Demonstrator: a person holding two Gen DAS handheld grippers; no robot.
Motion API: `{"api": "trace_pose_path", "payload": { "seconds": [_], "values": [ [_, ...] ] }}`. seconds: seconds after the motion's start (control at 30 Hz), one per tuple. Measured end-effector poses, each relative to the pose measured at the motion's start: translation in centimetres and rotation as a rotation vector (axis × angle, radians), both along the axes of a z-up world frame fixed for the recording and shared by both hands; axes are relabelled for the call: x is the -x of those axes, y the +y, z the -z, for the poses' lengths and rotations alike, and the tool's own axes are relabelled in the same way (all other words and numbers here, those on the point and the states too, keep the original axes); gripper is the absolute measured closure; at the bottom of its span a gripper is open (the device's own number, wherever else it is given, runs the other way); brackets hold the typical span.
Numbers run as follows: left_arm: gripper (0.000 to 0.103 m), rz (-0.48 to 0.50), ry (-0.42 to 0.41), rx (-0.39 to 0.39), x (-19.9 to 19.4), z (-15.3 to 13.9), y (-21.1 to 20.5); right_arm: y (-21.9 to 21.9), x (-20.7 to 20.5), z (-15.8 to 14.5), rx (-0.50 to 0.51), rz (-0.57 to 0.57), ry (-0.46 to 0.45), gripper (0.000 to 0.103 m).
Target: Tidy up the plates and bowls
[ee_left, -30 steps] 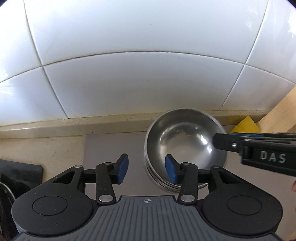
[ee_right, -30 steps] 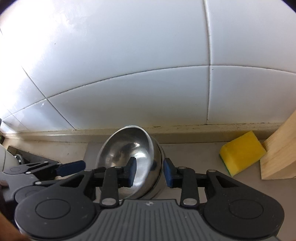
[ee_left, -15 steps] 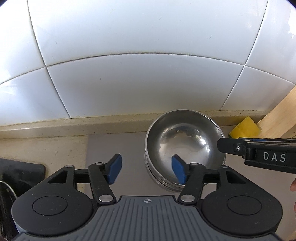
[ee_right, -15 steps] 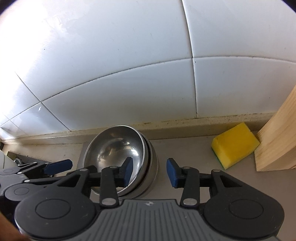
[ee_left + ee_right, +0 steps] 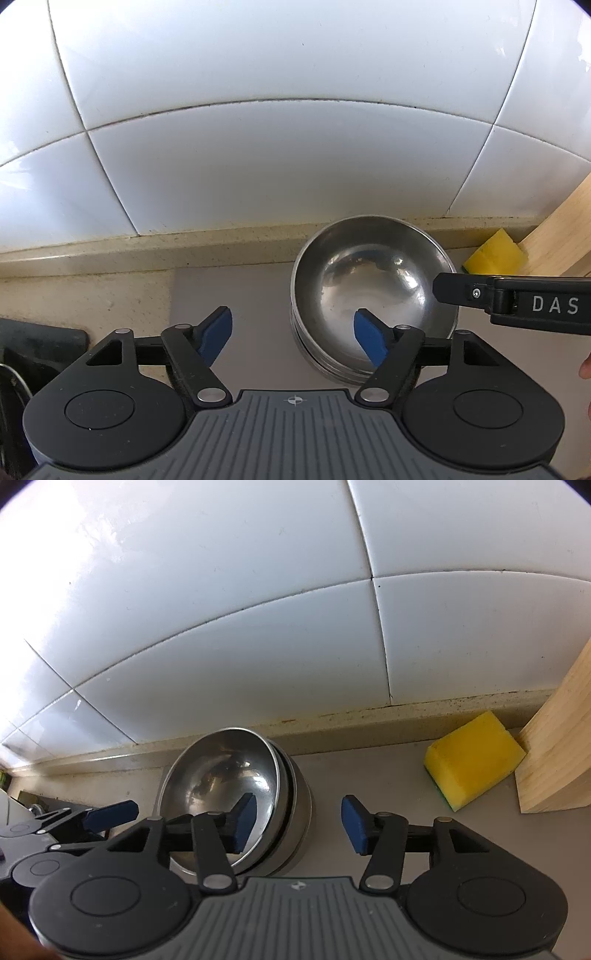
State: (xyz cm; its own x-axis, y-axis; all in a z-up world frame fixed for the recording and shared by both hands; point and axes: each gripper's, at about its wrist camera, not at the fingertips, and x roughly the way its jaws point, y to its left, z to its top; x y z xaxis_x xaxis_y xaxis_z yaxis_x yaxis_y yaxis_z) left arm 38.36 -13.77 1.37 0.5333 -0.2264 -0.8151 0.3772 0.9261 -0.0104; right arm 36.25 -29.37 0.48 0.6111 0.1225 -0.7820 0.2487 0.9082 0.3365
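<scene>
Currently both tongs, left tongs [image 5: 291, 334] and right tongs [image 5: 298, 821], are spread wide, gripping nothing. Stacked steel bowls [image 5: 236, 775] occupy frame centre; yellow sponge [image 5: 472, 758] touches wooden block [image 5: 557, 746] at right.

Bare surface [image 5: 373, 775] lies open between the stacked steel bowls [image 5: 236, 794] and the yellow sponge [image 5: 472, 757]; the tiled wall [image 5: 295, 627] blocks the far side, the wooden block [image 5: 554, 746] the right.

The stacked steel bowls [image 5: 373, 291] are plain mirror-grey silver, sitting on a pale grey mat [image 5: 255, 295]. Right of the bowls, the sponge [image 5: 474, 755] is bright yellow with a thin green underside, against a light blond wooden block [image 5: 557, 753]. Behind the bowls, the wall tiles [image 5: 280, 162] are glossy white with dark grout lines, over a speckled beige ledge [image 5: 184, 247]. Both grippers are black with blue pads [image 5: 245, 821].
</scene>
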Motion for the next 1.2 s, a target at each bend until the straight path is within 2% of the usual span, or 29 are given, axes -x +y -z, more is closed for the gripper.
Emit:
{"api": "trace_pose_path", "payload": {
  "seconds": [0.5, 0.97, 1.2],
  "values": [
    [0.025, -0.03, -0.035, -0.003, -0.2, -0.4, 0.3, 0.5, 0.6, -0.7, 0.046, 0.004, -0.012, 0.071],
    [0.02, -0.04, 0.023, 0.018, -1.4, 1.5, 0.4, 0.2, -0.9, 0.9, -0.016, 0.011, 0.017, 0.065],
    [0.02, -0.032, 0.021, 0.012, -1.7, 2.2, 0.3, -0.1, -1.4, 1.9, -0.025, 0.021, 0.027, 0.065]
  ]
}}
